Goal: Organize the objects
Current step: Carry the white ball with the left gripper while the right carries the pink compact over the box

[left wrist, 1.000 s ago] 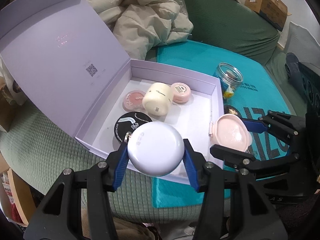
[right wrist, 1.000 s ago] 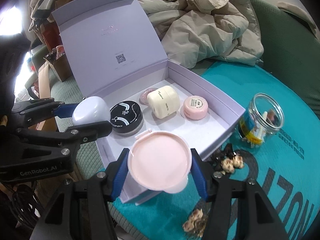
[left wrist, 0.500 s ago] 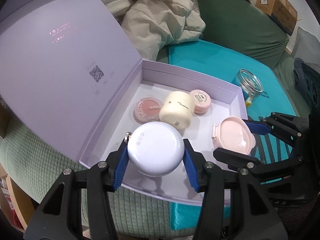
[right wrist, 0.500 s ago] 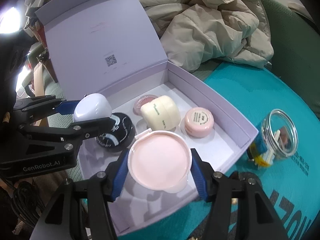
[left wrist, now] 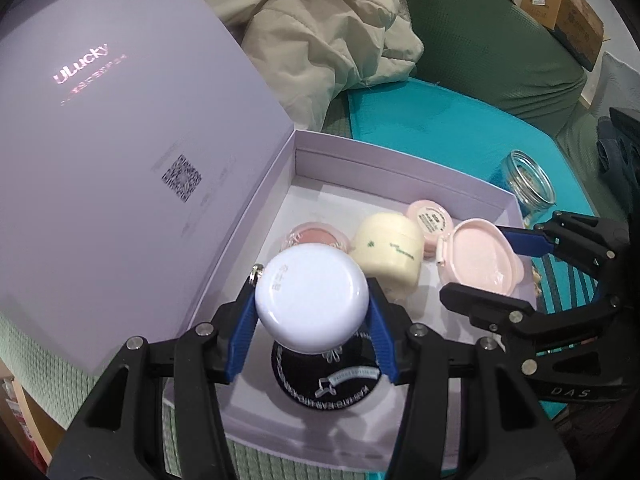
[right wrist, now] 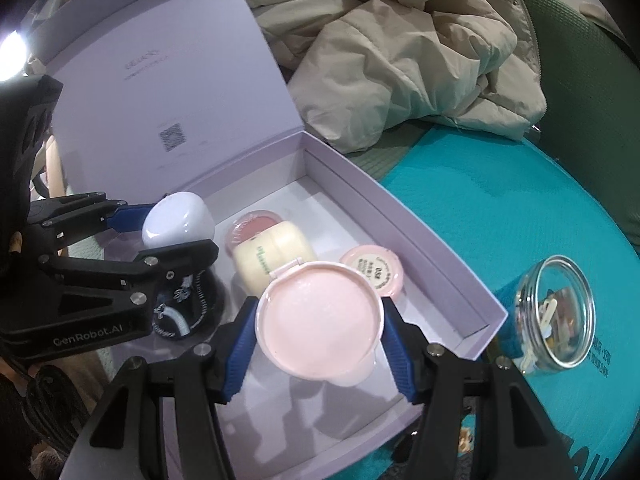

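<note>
My left gripper (left wrist: 312, 312) is shut on a round white case (left wrist: 310, 300) and holds it over the open lavender box (left wrist: 400, 168), above a black round tin (left wrist: 326, 384). My right gripper (right wrist: 318, 326) is shut on a round pink compact (right wrist: 318, 320) and holds it over the box's right half. Both grippers show in each other's view: the white case (right wrist: 176, 220) and the pink compact (left wrist: 478, 256). In the box lie a cream jar (left wrist: 390, 252), a small pink jar (left wrist: 430, 218) and a coral blush pan (left wrist: 314, 236).
The box lid (left wrist: 120, 160) stands open on the left. A glass jar (right wrist: 556, 316) with small items stands on the teal mat (right wrist: 500, 200) to the right. A beige jacket (right wrist: 400, 60) lies behind on the green sofa (left wrist: 500, 40). Cardboard boxes (left wrist: 560, 4) sit at the far right.
Both grippers have moved forward over the box with their objects. The white case now hangs above the black tin, and the pink compact is past the box's front wall.
</note>
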`<state>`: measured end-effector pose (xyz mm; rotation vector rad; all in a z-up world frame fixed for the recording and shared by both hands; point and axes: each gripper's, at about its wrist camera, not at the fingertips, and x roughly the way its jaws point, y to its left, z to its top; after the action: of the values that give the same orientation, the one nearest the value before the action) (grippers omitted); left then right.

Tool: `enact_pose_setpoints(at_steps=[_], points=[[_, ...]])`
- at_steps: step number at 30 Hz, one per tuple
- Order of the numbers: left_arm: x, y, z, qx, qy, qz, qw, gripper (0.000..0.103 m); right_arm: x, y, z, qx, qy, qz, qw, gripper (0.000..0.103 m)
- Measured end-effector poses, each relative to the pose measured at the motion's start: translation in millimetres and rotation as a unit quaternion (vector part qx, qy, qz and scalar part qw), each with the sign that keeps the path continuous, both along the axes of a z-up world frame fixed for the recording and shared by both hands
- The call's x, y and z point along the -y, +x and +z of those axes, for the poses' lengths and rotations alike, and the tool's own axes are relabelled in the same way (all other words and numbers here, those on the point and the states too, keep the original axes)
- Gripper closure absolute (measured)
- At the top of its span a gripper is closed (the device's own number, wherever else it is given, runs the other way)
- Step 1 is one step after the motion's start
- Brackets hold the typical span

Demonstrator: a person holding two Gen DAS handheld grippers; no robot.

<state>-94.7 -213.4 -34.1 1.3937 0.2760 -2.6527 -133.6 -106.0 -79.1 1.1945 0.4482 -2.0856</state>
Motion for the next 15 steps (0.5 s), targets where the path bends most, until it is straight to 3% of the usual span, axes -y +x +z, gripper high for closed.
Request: enact_pose_setpoints(at_steps=[15], points=[[3, -38, -10, 0.004, -0.01, -0.024, 0.9996, 0.054, 2, -30, -8, 0.004, 0.012, -0.023, 1.0, 0.043]])
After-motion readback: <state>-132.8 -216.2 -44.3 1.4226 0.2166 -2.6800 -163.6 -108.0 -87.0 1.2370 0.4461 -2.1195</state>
